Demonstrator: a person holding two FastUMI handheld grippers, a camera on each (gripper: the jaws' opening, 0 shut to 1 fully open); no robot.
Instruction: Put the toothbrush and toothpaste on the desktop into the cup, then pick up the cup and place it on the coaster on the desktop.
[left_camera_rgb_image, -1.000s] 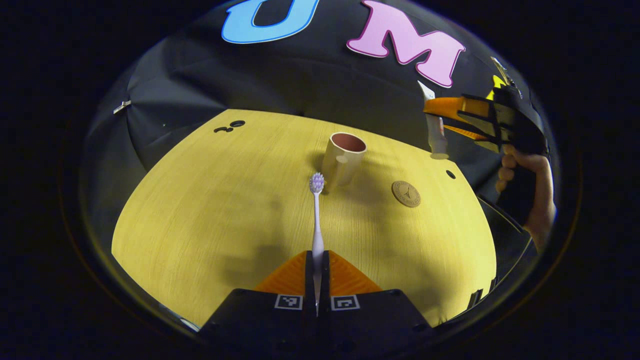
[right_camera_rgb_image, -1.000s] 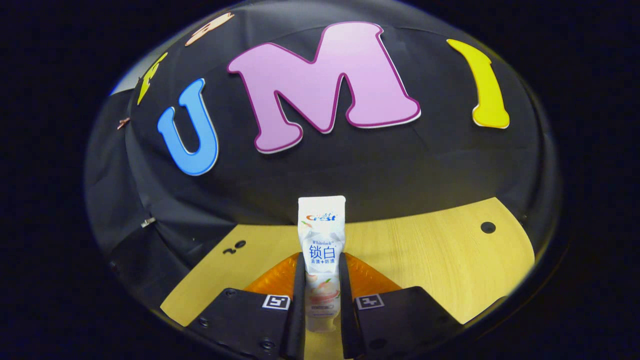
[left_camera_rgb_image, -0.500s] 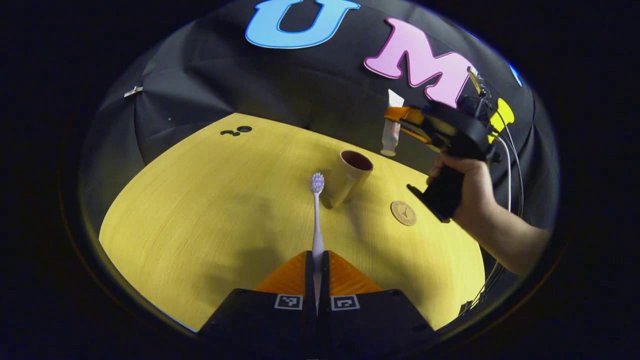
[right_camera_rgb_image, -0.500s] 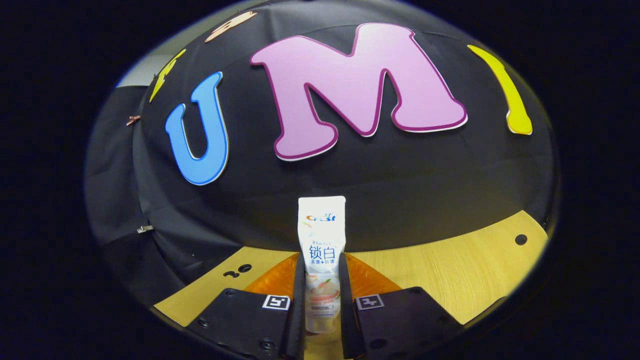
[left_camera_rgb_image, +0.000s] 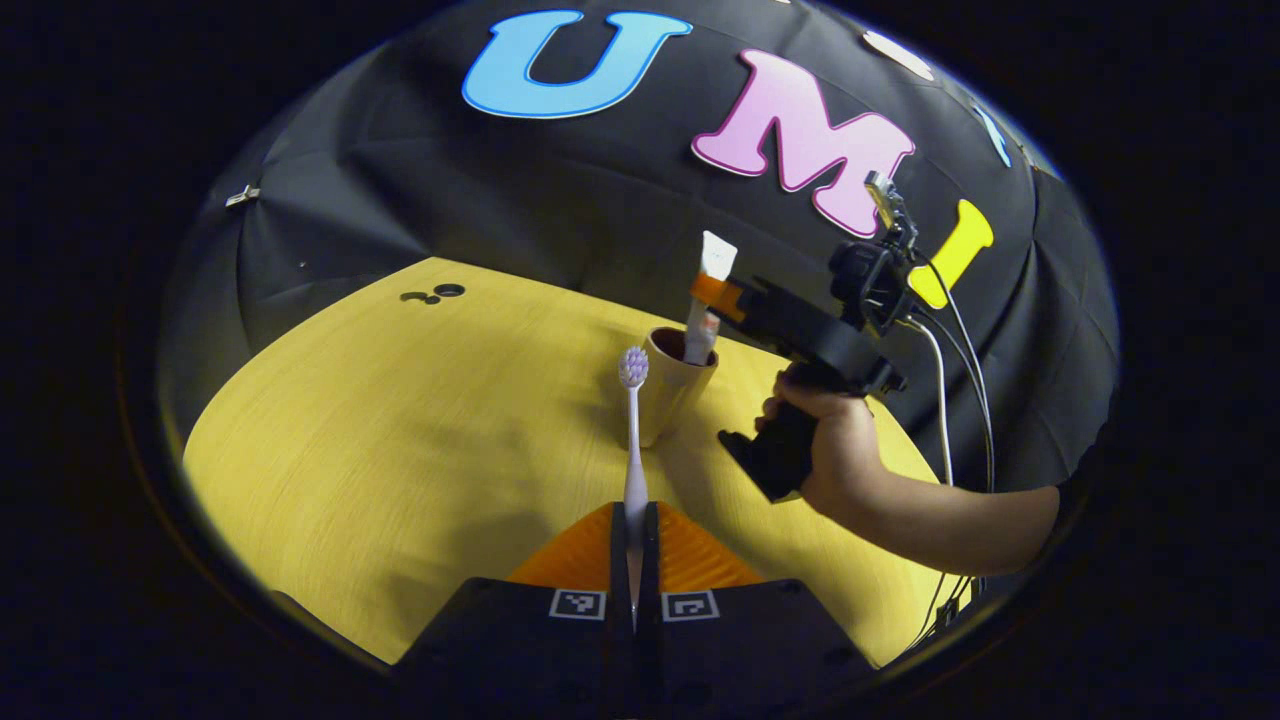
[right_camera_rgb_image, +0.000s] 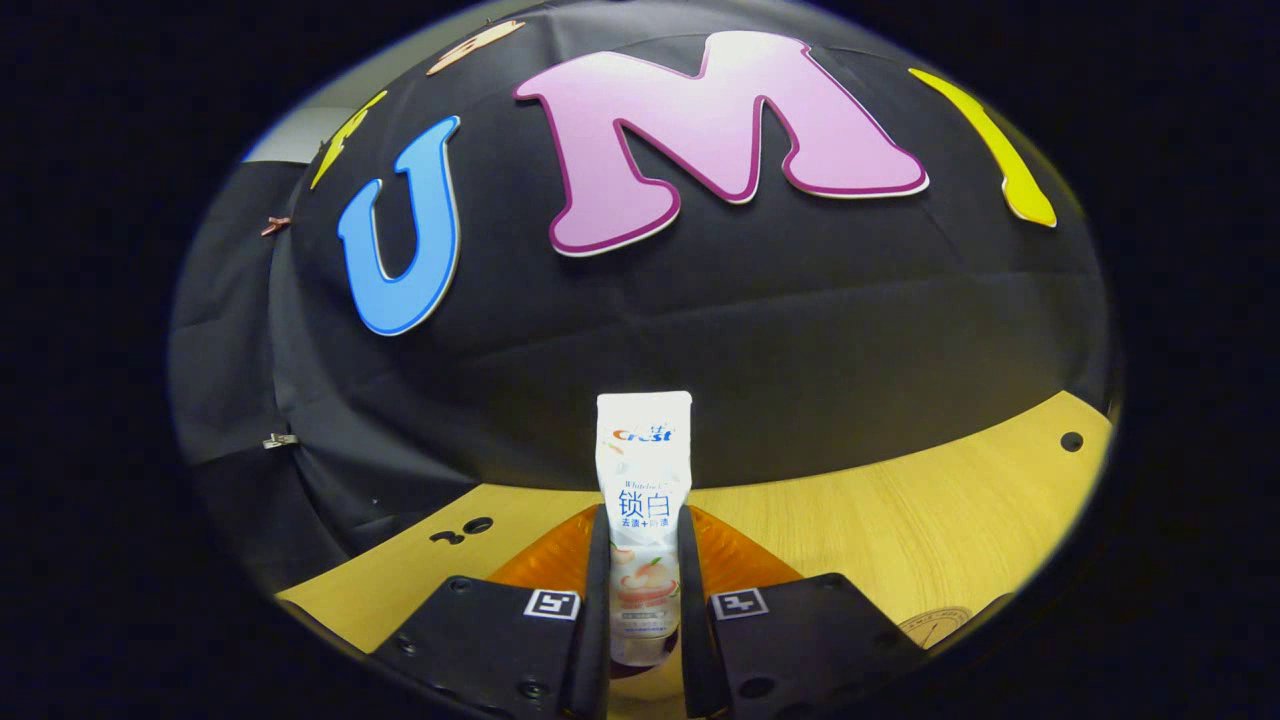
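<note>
Toothpaste (left_camera_rgb_image: 705, 300) stands upright, lower end inside the cup (left_camera_rgb_image: 672, 395) on the desktop (left_camera_rgb_image: 400, 440), pinched by our right gripper (left_camera_rgb_image: 712, 296). Toothbrush (left_camera_rgb_image: 634, 440) points bristles forward, long axis along our left gripper (left_camera_rgb_image: 634, 560), fingers pressed on its handle. Right gripper view catches the coaster (right_camera_rgb_image: 935, 625) edge.

White toothbrush (left_camera_rgb_image: 634, 452), beige cup (left_camera_rgb_image: 672, 388), yellow wood-grain desktop (left_camera_rgb_image: 400, 440).
</note>
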